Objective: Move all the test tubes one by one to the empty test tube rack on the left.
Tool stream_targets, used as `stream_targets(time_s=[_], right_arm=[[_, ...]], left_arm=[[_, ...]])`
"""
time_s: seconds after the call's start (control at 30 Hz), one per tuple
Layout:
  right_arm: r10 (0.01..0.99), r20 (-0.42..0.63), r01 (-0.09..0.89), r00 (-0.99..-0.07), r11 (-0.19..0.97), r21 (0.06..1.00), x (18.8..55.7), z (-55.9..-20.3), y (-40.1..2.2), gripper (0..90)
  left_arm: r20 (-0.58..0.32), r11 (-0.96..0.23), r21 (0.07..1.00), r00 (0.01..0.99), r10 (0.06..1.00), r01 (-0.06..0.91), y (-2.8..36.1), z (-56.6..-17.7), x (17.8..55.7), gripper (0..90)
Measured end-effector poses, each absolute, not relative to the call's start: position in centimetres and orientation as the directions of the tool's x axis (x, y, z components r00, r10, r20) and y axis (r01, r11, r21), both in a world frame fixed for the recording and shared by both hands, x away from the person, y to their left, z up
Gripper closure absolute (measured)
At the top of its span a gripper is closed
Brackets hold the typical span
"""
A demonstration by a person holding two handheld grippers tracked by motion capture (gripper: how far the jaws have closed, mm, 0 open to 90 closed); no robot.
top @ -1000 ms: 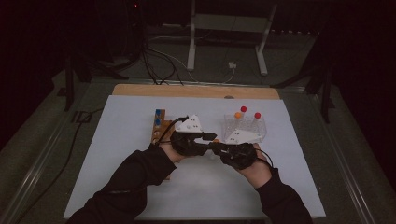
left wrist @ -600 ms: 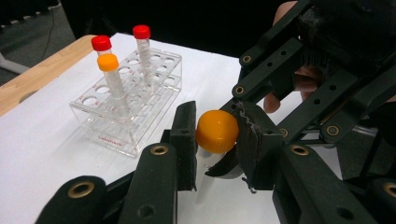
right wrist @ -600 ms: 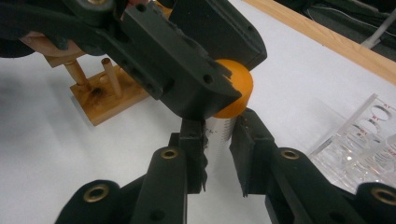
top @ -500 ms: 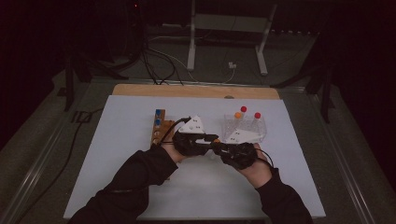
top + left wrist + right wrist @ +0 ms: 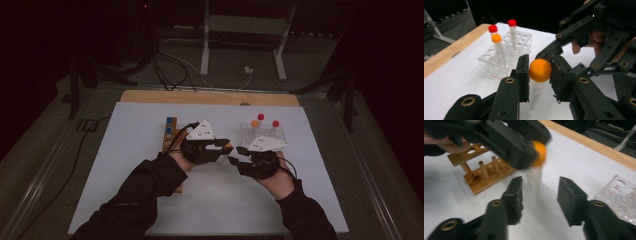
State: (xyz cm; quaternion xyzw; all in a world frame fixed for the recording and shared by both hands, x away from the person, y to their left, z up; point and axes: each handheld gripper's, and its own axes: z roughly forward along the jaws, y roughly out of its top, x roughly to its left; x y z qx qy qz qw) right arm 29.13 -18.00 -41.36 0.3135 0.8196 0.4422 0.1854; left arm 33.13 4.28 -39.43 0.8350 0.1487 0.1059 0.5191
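Orange-capped tube (image 5: 539, 75) upright, pinched by left gripper (image 5: 537, 75); right gripper (image 5: 540, 195) just released, level.

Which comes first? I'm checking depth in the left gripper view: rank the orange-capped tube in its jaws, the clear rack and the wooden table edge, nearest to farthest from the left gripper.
1. orange-capped tube, between the pads.
2. clear rack, beyond, left.
3. wooden table edge, far left.

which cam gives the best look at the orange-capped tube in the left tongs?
Left gripper view: the orange-capped tube is close and sharp, its cap pinched between the left tongs. The right gripper view shows it blurred, standing between the right tongs, whose jaws have just been opening. In the high view it is an orange speck.
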Motion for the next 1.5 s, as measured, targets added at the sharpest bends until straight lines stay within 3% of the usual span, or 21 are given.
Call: stream_targets(time_s=[0.23,0.33,0.53,1.07,1.5], right_arm=[[0.700,-0.006,0.352,-0.714,0.366,0.861,29.3,-40.8,-19.1,31.1],[0.711,-0.023,0.347,-0.703,0.371,0.861,29.2,-40.7,-19.0,16.3],[0.716,-0.004,0.353,-0.698,0.348,0.868,29.3,-40.7,-19.2,2.3],[0.714,0.017,0.349,-0.700,0.321,0.880,29.3,-40.6,-19.5,0.0],[0.712,0.009,0.347,-0.702,0.331,0.878,29.3,-40.7,-19.4,0.0]], left_arm=[[0.048,-0.393,0.910,0.909,0.414,0.131,6.7,-37.7,33.5,70.9],[0.056,-0.387,0.912,0.895,0.442,0.135,8.0,-37.0,33.7,71.0],[0.059,-0.367,0.918,0.866,0.497,0.148,10.6,-36.1,34.0,71.0],[0.065,-0.336,0.923,0.784,0.618,0.188,16.5,-35.4,33.8,71.0],[0.028,-0.306,0.918,0.727,0.687,0.254,19.2,-38.2,34.5,70.9]])
